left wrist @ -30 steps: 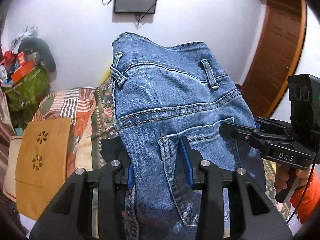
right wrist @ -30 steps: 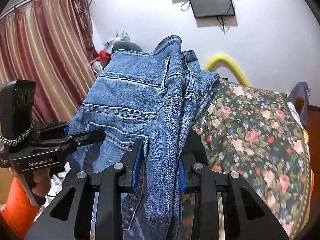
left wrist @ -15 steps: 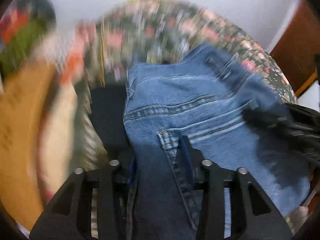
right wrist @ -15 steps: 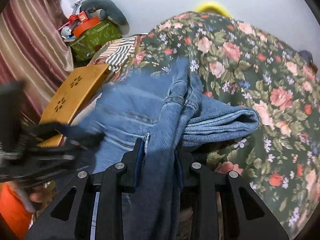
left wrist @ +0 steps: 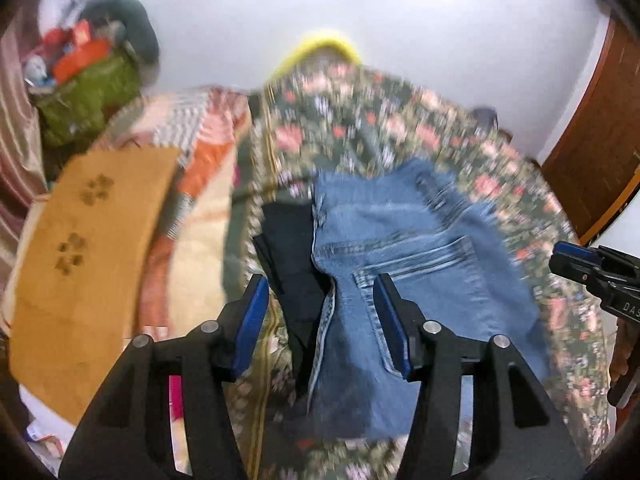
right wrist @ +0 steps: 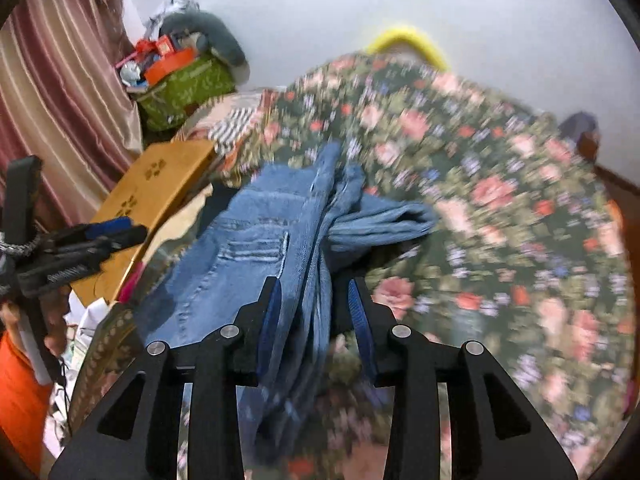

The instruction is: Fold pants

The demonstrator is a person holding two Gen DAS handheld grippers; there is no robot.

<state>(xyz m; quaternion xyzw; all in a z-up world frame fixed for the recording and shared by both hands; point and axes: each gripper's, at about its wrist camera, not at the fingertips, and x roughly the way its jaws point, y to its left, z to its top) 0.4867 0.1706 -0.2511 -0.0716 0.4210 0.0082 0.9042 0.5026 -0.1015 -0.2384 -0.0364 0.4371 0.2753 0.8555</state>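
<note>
The blue denim jeans [left wrist: 404, 256] lie in a folded bundle on the floral bedspread [left wrist: 360, 132], back pocket up. They also show in the right wrist view [right wrist: 256, 248], with a folded leg poking out to the right. My left gripper [left wrist: 320, 300] is open, its blue pads either side of the jeans' near left edge, not pinching. My right gripper [right wrist: 314, 300] is open around the jeans' near right fold. Each gripper shows at the edge of the other's view. Both views are motion-blurred.
A dark garment [left wrist: 288, 248] lies under the jeans' left edge. A wooden board [left wrist: 80, 248] sits to the left beside a striped blanket [left wrist: 192, 128]. A green bag of clutter [left wrist: 88, 96] stands at back left. A wooden door [left wrist: 592, 152] is at the right.
Both grippers held the jeans up in the air, swung them down onto the bedspread, and have now opened and let go. The jeans rest on the bed.
</note>
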